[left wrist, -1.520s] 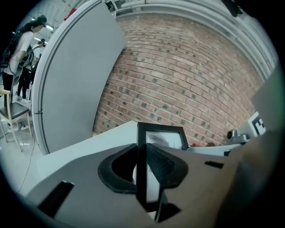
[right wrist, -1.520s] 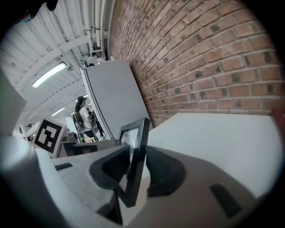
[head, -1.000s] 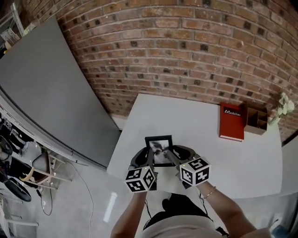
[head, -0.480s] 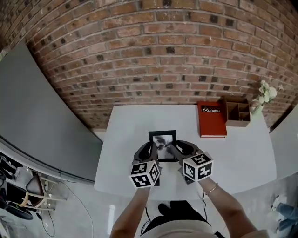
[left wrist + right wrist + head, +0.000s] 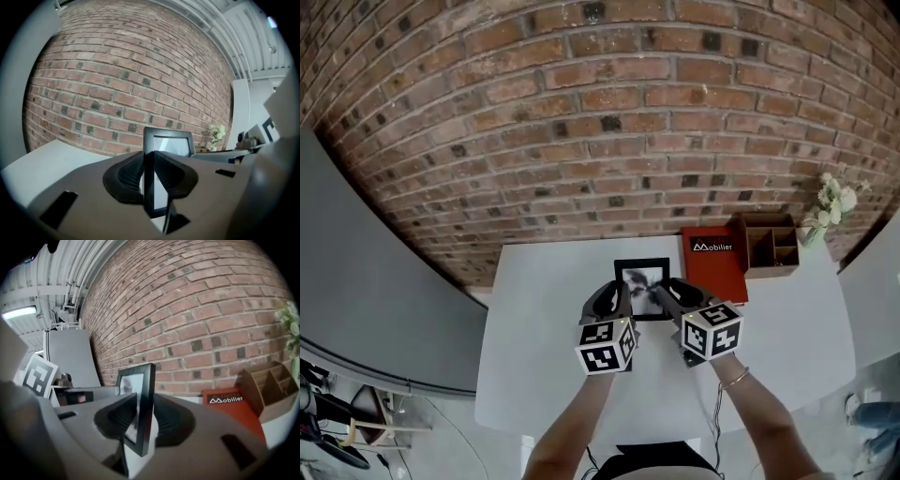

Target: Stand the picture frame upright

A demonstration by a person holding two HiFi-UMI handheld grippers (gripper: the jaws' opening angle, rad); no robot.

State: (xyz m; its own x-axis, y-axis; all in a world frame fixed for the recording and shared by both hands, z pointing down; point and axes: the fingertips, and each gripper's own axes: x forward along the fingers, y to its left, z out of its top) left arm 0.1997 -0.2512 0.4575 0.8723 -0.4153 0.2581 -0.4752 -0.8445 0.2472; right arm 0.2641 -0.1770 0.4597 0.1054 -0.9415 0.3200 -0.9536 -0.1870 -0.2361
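A black picture frame [image 5: 641, 286] with a grey photo stands upright on the white table [image 5: 539, 337], facing me. My left gripper [image 5: 617, 298] is shut on its left edge and my right gripper [image 5: 664, 292] on its right edge. In the left gripper view, the dark pads of the left gripper [image 5: 149, 180] press on the frame [image 5: 168, 144] from both sides, and a back strut [image 5: 169, 219] shows below. In the right gripper view, the right gripper [image 5: 140, 423] clamps the frame [image 5: 138, 394] edge-on. The frame's bottom edge is hidden behind the grippers.
A red book [image 5: 714, 265] lies flat just right of the frame. Beside it a wooden desk organiser [image 5: 772, 246] and a small vase of white flowers [image 5: 830, 202] stand against the brick wall [image 5: 609, 141]. A grey panel [image 5: 375, 281] rises at the left.
Both grippers have carried the frame back and to the right, closer to the red book and wall. Their hold on its two edges is unchanged. The head view has tilted upward.
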